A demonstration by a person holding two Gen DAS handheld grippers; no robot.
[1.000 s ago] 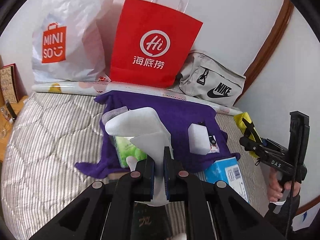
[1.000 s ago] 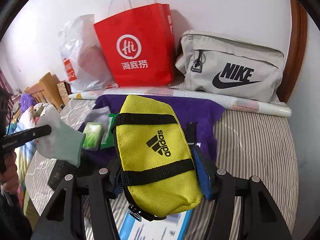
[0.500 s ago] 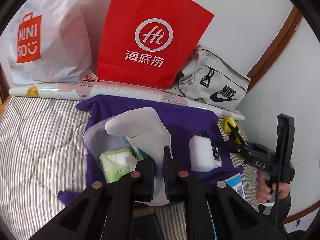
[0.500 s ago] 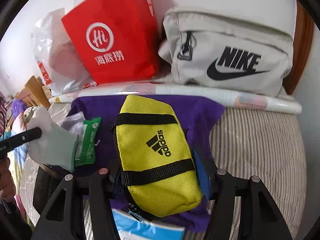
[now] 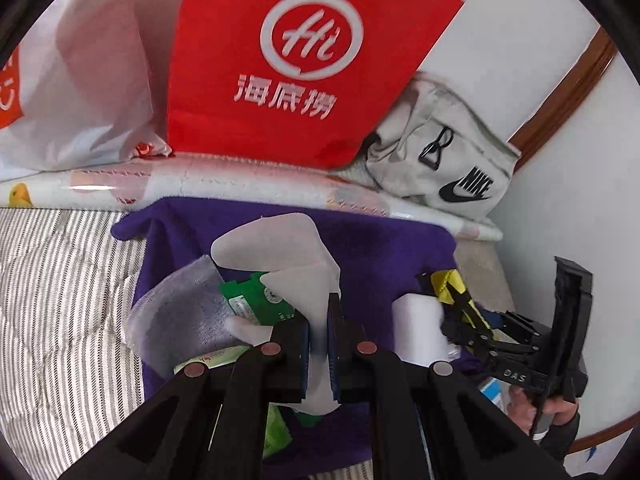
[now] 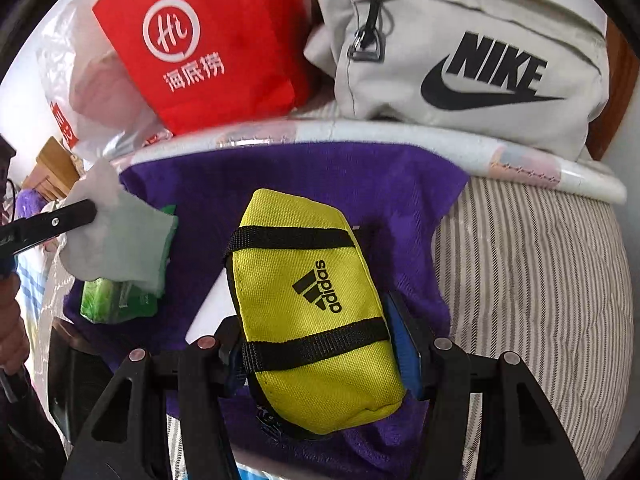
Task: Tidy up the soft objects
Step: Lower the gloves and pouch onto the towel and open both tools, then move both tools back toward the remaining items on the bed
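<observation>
Both loads are in hand, none set down: the left tool (image 5: 318,344) clenches a white sock (image 5: 280,256), the right tool (image 6: 320,356) grasps the yellow pouch (image 6: 308,304) (purple cloth (image 6: 280,176) beneath both).

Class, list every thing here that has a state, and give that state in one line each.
Left tool: shut on white sock.
Right tool: shut on yellow pouch.
Red bag: upright.
Grey bag: zipped, leaning on wall.
Purple cloth: spread on bed.
</observation>
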